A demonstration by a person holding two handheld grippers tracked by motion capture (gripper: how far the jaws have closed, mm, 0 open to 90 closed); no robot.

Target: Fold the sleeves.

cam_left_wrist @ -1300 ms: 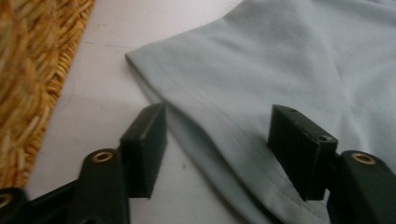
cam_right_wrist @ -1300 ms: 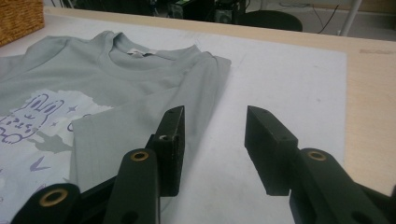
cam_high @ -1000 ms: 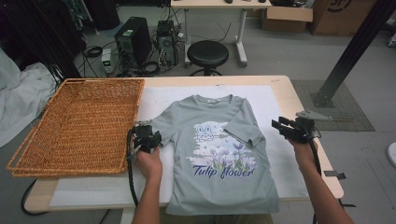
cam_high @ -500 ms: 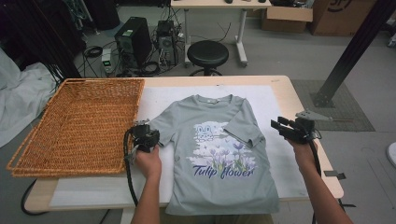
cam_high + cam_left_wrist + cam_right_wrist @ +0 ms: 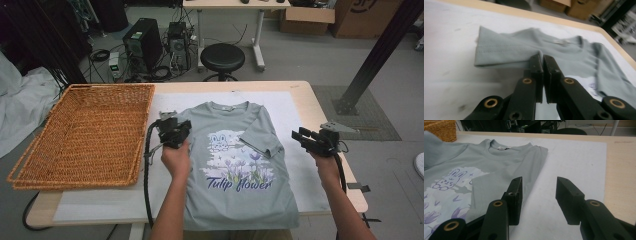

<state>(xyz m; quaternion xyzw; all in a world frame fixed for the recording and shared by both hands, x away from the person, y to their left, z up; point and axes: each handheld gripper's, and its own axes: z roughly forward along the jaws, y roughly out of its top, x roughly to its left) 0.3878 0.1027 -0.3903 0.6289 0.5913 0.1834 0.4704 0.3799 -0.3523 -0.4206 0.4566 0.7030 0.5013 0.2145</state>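
My left tongs (image 5: 543, 62) are pinched on the sleeve (image 5: 506, 53) of the grey-green printed cotton T-shirt (image 5: 235, 165), flat mid-bench; right tongs (image 5: 539, 195) spread wide, off its right edge. R gripper view shows folded right sleeve.

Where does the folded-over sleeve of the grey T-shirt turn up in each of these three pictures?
High view: folded sleeve right of the print, lying on the T-shirt.
Left gripper view: far right, blurred, exact spot uncertain.
Right gripper view: folded sleeve lower left, beside the right gripper.
Shared landmark: the collar label.
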